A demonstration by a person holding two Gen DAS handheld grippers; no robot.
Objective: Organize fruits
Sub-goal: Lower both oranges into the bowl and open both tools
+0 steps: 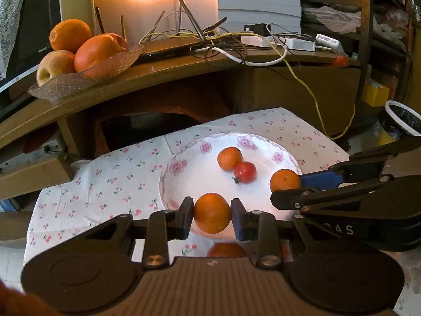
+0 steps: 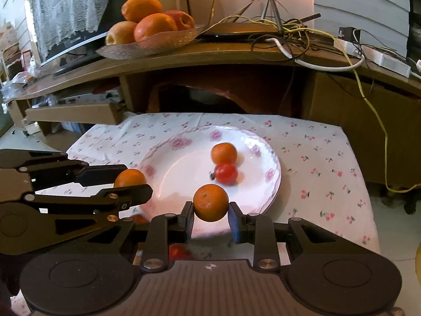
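Observation:
A white floral plate (image 1: 184,168) (image 2: 168,163) lies on a cherry-print cloth. On it rest a small orange (image 1: 229,158) (image 2: 223,153) and a red tomato (image 1: 245,172) (image 2: 226,174), touching. My left gripper (image 1: 211,213) is shut on a small orange (image 1: 211,213) over the plate's near rim; it shows at the left of the right wrist view (image 2: 130,181). My right gripper (image 2: 210,212) is shut on another small orange (image 2: 210,202) over the near rim; it enters the left wrist view from the right (image 1: 285,184).
A glass dish (image 1: 86,76) (image 2: 147,44) with oranges and apples stands on the wooden shelf (image 1: 184,68) behind. Tangled cables (image 1: 223,42) and a power strip (image 2: 379,58) lie there too. A yellow cable (image 2: 379,121) hangs at the right. A bin (image 1: 402,118) stands far right.

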